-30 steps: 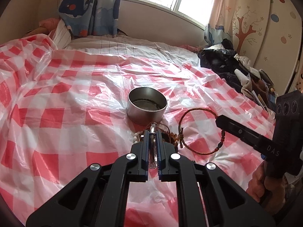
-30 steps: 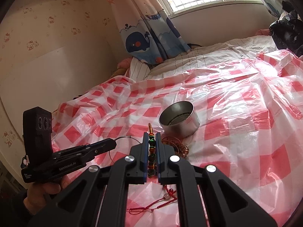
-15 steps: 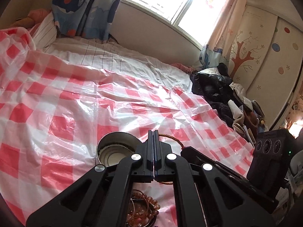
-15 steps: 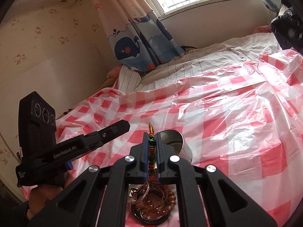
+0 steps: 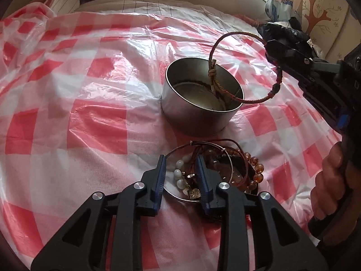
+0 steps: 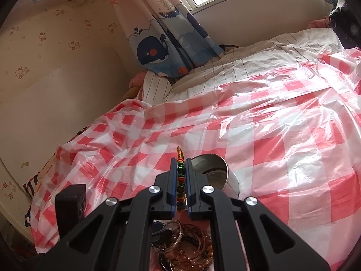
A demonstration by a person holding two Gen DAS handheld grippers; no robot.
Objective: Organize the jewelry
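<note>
Left gripper (image 5: pixel 180 176): my jaws have just been opening and now stand apart over the jewelry pile (image 5: pixel 216 174); white beads and part of a thin metal bangle (image 5: pixel 227 158) lie between the fingers, no pad pressing on them. A second ago these jaws were pinched on a silver piece; half a second ago they were pressed together with nothing showing in them.
Right gripper (image 6: pixel 181 176): pinches the woven bracelet (image 5: pixel 278 76), jaws nearly together, the same grip as a second ago.
Bracelet: a second ago it lay flat on the cloth beside the tin; now it hangs in the air, its knotted end dipping inside the tin (image 5: pixel 200 99).
Tin: upright on the red checked cloth (image 5: pixel 90 122), just beyond the pile.
Pile: amber beads, white beads and bangles heaped together, touching.
Right hand (image 5: pixel 331 178): wrapped round its handle at the frame's right edge.
</note>
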